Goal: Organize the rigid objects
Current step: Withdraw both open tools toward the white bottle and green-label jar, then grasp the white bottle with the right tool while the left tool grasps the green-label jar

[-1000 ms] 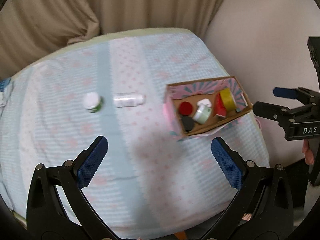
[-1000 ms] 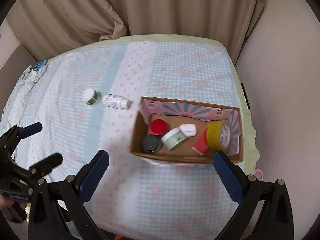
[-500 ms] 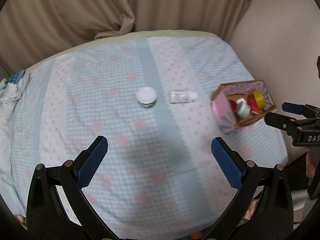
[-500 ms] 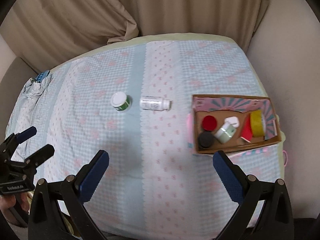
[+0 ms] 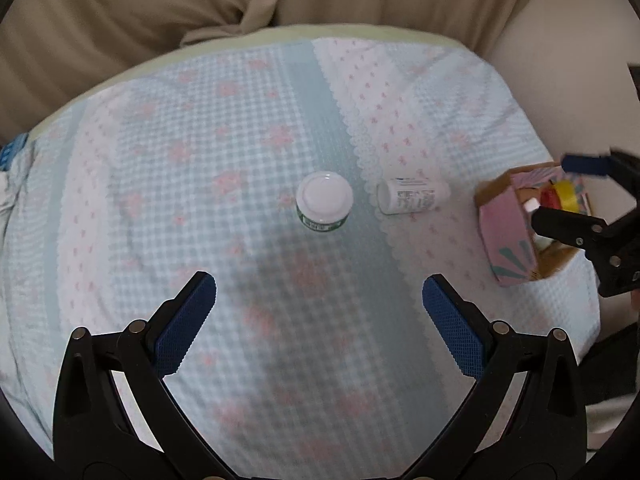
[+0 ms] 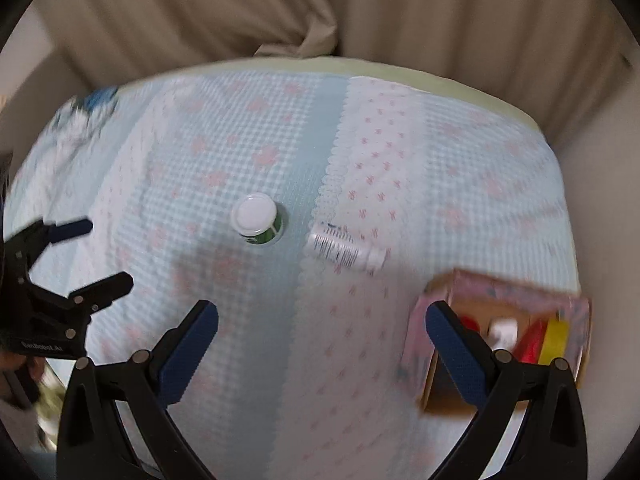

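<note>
Two claws, left claw point(image 5: 320, 312) and right claw point(image 6: 320, 340), gaping empty, bottle point(image 5: 412, 201) label sharp left view only

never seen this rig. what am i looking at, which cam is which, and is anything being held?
No robot arm here: a person holds two hand grippers, each carrying a fisheye camera looking along its jaws. One picture is from the left gripper, the other from the right gripper; each also shows at the other view's edge. Both jaws are open, holding nothing. On the patterned cloth stand a white-lidded green jar, a white bottle lying on its side, and a cardboard box with small items inside.
</note>
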Available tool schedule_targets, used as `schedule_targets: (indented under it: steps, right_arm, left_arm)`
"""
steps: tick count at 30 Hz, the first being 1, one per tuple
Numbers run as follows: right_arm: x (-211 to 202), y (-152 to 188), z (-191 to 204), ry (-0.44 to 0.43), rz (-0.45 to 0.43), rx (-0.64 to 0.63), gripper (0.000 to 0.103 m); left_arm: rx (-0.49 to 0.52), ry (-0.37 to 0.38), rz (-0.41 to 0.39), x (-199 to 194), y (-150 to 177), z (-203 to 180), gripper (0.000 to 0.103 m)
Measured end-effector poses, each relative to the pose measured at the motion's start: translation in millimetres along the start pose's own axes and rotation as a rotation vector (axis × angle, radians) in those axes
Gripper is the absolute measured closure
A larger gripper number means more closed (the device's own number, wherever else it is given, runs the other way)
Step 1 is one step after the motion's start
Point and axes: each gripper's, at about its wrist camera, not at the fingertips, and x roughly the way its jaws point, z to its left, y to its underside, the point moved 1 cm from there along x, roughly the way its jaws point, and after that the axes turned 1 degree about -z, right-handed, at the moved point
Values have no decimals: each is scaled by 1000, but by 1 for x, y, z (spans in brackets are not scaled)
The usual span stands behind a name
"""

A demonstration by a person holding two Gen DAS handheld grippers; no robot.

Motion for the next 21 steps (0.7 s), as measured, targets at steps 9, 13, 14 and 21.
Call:
schedule_targets:
  steps: [9,13,14,21]
  right_arm:
    - [125,-37,-10,-10,166,-431,0]
    - [169,-36,-8,-20,239,-561,5]
    - [179,-35,-7,-18,251,-593,6]
    - [225,-25,7,-2,321,-793,27]
  left_arm:
    - [20,8,119,114,-34,-2,0]
    - [38,0,160,157,-41,-3,1]
    - [44,-3,168,165,-43,-3,1]
    - [71,-29,221,210,-48,-10,12]
